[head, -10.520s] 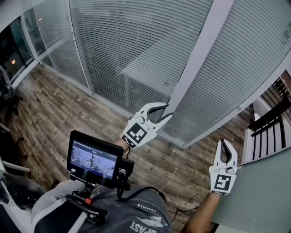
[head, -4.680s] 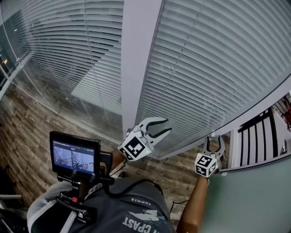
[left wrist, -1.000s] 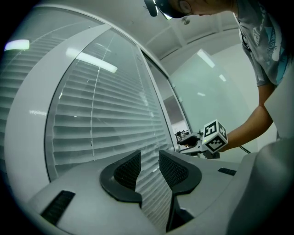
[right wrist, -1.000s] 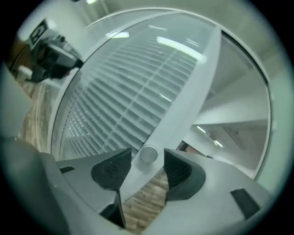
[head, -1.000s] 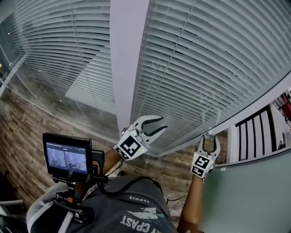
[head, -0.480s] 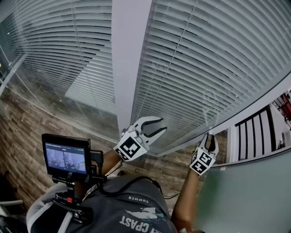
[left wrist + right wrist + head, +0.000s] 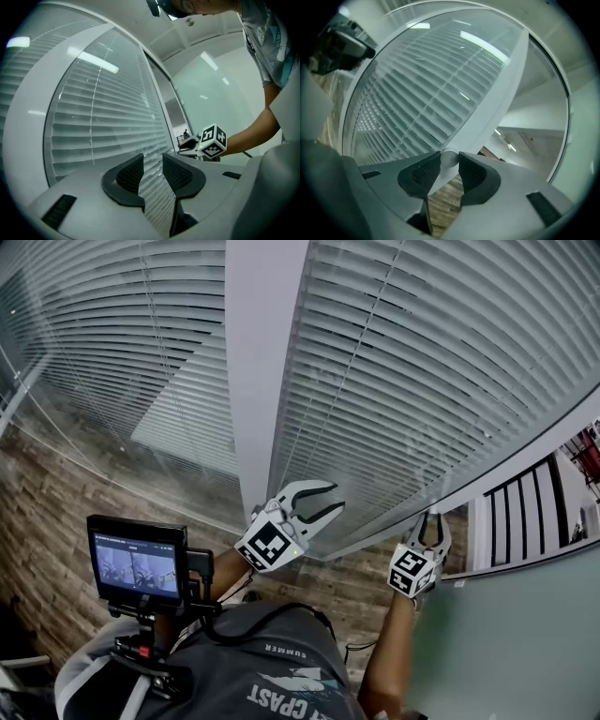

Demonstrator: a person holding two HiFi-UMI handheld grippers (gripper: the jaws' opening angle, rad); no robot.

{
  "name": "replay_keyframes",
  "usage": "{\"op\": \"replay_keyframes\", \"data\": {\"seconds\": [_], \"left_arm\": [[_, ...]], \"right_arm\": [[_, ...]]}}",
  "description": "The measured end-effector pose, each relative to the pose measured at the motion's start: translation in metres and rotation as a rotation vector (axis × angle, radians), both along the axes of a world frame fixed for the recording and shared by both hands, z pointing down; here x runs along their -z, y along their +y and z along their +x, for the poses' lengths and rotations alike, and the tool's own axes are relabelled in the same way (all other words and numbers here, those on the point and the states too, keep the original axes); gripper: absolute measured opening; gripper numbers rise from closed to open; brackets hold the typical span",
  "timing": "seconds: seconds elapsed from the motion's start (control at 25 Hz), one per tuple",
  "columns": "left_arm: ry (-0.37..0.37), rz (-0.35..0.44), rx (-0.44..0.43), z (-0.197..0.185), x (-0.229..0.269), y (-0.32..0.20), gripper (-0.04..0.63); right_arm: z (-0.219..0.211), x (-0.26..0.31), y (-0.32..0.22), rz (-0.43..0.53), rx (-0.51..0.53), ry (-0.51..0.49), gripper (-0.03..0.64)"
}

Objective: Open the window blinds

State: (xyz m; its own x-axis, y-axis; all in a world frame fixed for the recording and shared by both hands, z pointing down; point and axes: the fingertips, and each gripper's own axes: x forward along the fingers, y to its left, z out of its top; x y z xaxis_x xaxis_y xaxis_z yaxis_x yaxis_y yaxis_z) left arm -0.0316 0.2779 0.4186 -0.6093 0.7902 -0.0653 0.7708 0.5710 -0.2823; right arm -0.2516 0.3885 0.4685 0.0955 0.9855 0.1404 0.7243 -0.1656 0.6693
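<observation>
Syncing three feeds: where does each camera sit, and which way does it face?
Head view: on the head, steeply down at blinds; shows left claw, right claw, right forearm.
Left gripper view: on left claw, facing blinds; open jaws, right forearm.
Right gripper view: on right claw, facing window frame; jaws just closed on knob.
All share the blinds.

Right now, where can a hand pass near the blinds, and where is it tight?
Free: the wood floor strip between the left pane and the monitor; the glass between the mullion and the right frame, where the left gripper hangs open. Tight: the right frame, where the right gripper has just closed on the knob, wall right beside it.
</observation>
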Motion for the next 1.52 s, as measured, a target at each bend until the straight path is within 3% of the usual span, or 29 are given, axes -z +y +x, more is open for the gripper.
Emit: {"op": "replay_keyframes", "data": {"seconds": [0.44,0.56,0.72,0.84,0.92,1.0,1.12,1.2,1.4,1.52], "left_arm": [[-0.003,0.01,-0.032,-0.01,0.002,-0.005,0.132],[-0.002,0.004,-0.034,-0.012,0.006,-0.004,0.132],[0.001,-0.005,-0.027,-0.008,0.005,0.001,0.132],[0.001,-0.004,-0.024,-0.005,0.001,0.0,0.132],[0.003,-0.003,-0.019,-0.003,0.001,-0.002,0.132],[0.003,-0.003,-0.012,-0.001,0.001,-0.001,0.132],[0.002,-0.004,-0.003,0.002,0.002,0.001,0.132],[0.003,-0.003,-0.004,0.001,0.001,0.0,0.132],[0.007,-0.004,-0.009,-0.001,0.001,0.0,0.132],[0.006,-0.005,-0.01,-0.002,0.001,0.0,0.132]], "right_arm": [[0.0,-0.011,-0.014,-0.188,0.133,-0.865,0.118],[-0.001,-0.008,-0.011,-0.21,0.164,-0.957,0.118],[0.003,-0.012,-0.003,-0.221,0.17,-0.991,0.118],[0.005,-0.019,-0.001,-0.153,0.179,-0.883,0.119],[0.007,-0.02,-0.003,-0.084,0.194,-0.702,0.127],[0.012,-0.011,-0.01,-0.043,0.2,-0.439,0.137],[0.007,0.001,-0.011,0.022,0.138,0.042,0.137],[-0.005,0.003,-0.005,0.048,0.072,0.256,0.137],[-0.008,0.003,0.005,0.048,0.009,0.487,0.124],[-0.008,0.003,0.005,0.033,-0.015,0.495,0.121]]}}
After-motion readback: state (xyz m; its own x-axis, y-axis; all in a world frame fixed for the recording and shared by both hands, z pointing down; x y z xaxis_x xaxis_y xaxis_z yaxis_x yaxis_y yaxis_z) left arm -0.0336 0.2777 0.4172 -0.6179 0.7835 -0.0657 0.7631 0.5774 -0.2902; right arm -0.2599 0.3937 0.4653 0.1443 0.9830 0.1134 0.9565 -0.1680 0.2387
